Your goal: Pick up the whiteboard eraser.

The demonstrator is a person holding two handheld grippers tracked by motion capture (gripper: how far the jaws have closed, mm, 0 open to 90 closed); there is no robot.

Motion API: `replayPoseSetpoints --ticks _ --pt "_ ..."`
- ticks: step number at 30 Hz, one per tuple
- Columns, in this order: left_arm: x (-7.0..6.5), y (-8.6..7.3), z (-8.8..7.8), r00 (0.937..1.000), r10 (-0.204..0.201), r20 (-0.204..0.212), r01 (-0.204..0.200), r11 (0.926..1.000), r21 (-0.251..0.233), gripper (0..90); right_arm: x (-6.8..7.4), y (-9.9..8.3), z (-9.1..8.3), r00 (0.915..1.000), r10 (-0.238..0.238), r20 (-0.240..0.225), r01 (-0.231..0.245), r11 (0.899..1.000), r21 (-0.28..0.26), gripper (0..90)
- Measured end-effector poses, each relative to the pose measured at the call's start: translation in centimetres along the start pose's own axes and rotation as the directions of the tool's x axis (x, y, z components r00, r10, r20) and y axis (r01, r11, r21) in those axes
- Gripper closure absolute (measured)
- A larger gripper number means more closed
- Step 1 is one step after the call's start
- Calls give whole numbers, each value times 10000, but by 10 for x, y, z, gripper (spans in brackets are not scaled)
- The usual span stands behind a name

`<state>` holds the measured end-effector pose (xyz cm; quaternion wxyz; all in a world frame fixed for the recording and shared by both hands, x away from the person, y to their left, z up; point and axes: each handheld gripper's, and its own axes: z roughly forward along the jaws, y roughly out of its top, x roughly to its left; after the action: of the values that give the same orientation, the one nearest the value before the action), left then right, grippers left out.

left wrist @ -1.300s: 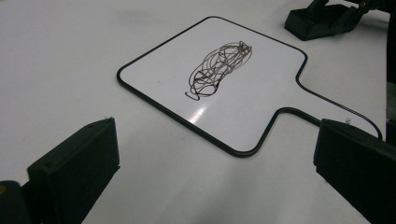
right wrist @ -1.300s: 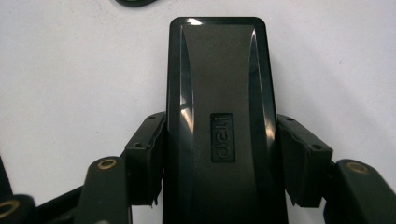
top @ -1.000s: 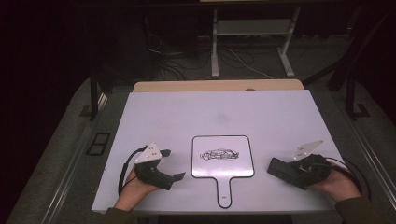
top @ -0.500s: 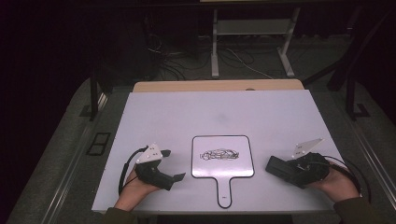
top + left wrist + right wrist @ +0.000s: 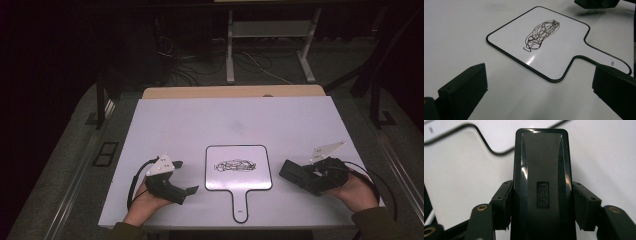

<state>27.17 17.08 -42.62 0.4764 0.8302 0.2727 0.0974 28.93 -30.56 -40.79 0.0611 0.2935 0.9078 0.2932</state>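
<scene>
I am holding a black eraser in my right gripper, its fingers clamped on the eraser's two long sides. The eraser is sticking out ahead of the fingers, just beside the right edge of the small handled whiteboard, apart from it. The whiteboard is lying flat on the white table between my two grippers, its handle pointing toward me and a dark scribble sitting near its middle. My left gripper is resting on the table just left of the board, its fingers standing wide apart with nothing between them.
</scene>
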Motion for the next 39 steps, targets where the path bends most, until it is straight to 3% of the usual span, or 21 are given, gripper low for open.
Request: replayPoseSetpoints --ticks 24,39 --pt "2 0 0 9999 -101 48 102 9999 -85 0 -5 45 12 9999 -148 44 151 9977 -665 386" --pt "3 1 0 9999 -145 65 146 9998 -106 0 0 81 34 9987 -517 45 519 9969 -585 386"
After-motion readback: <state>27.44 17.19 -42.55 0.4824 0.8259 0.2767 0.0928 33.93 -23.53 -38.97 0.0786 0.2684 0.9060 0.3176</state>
